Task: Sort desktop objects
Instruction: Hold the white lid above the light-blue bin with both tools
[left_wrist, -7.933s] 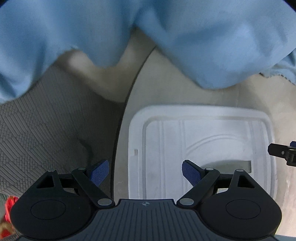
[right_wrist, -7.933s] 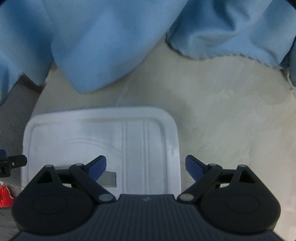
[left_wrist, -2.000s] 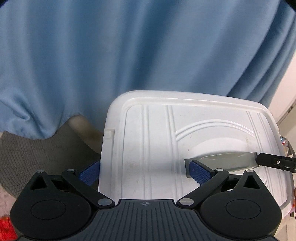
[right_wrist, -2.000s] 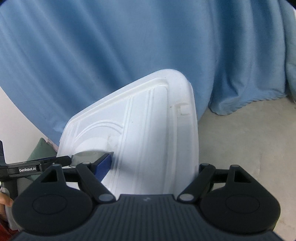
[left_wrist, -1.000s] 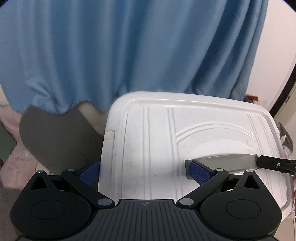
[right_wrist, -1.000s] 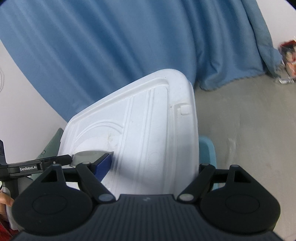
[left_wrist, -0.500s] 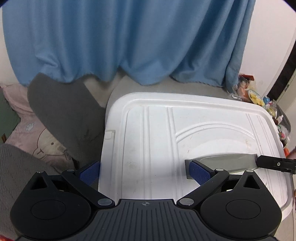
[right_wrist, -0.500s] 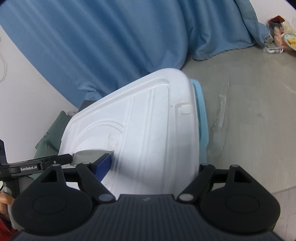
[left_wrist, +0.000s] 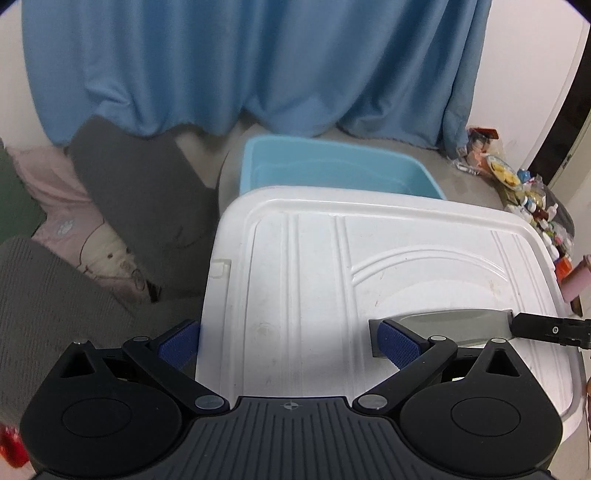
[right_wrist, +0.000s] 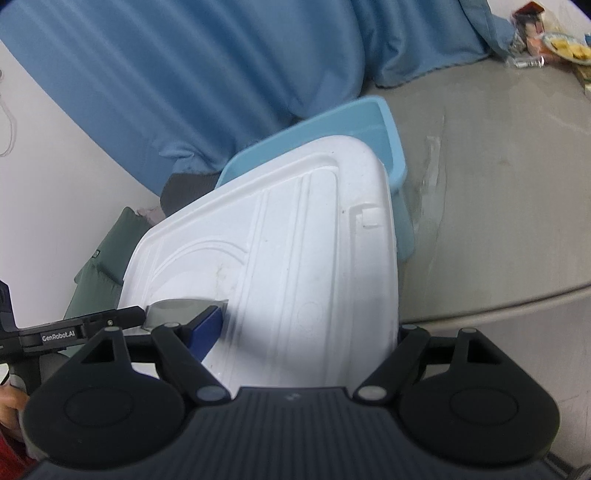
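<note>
You have a round, pale grey desk (right_wrist: 498, 206) in front of you, its curved edge running across the lower right of the right wrist view. On it stands a light blue tub (left_wrist: 332, 166), open side up, set toward the blue curtain (left_wrist: 258, 66) whose hem drapes onto the desk's far side. At the desk's far right edge you can see a small heap of packets and little bottles (left_wrist: 524, 192), well apart from the tub; what each one is cannot be made out. A streaky pale mark (right_wrist: 430, 173) runs along the desk's surface just to the right of the tub.
</note>
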